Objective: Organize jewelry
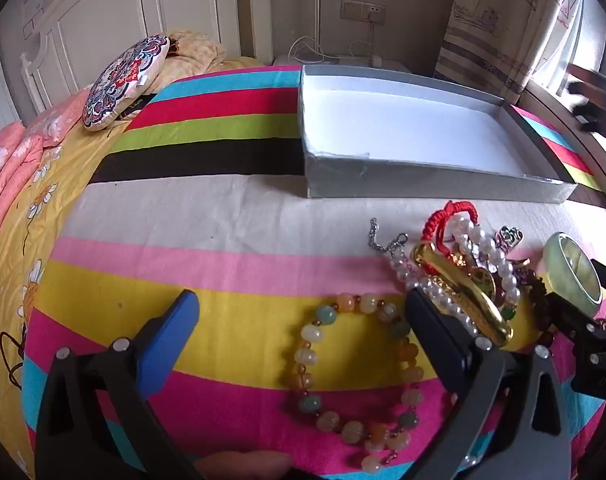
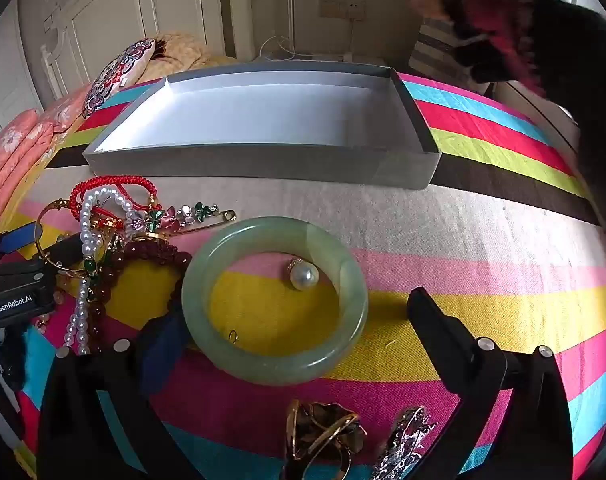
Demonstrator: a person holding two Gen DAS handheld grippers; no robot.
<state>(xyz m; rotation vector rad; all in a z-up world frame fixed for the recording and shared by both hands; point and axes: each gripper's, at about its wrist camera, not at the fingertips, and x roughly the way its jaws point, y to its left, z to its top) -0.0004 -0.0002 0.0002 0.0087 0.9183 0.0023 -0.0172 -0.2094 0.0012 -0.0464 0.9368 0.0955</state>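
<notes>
Between my right gripper's (image 2: 291, 320) spread fingers lies a pale green jade bangle (image 2: 275, 300) ringing a pearl (image 2: 304, 275), my left gripper (image 1: 299, 316) equally wide.

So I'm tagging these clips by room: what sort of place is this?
Most likely a bedroom. The jewelry and grey box sit on a striped bedspread, with a white headboard behind and a round cushion and folded quilts beside it.
</notes>
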